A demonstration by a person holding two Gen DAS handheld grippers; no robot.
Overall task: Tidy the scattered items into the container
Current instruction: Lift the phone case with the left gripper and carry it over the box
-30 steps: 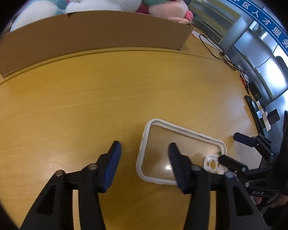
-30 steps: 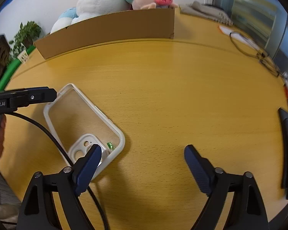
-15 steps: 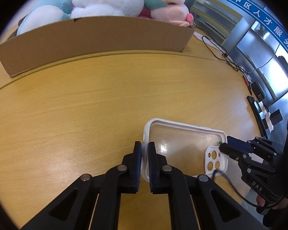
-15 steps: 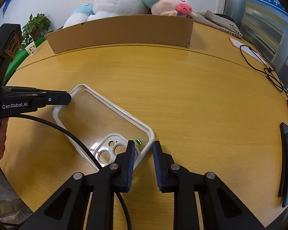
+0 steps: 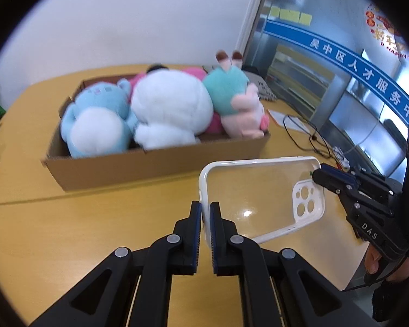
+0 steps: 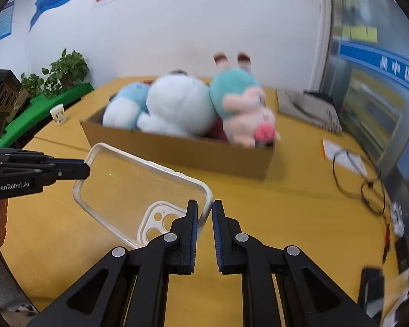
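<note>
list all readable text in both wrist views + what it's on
"GenRobot.AI": side of the left gripper as the right wrist view shows it.
"DAS": right gripper body, left wrist view.
"吴中区人才服务中": blue banner on the glass partition.
Yellow notes, wall posters: unreadable.

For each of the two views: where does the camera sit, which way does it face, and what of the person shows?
Left wrist: on the left gripper, facing the cardboard box; right gripper and a hand at right.
Right wrist: on the right gripper, facing the same box; left gripper at left.
Shared: the phone case, pinched at both ends, and the plush toys.
</note>
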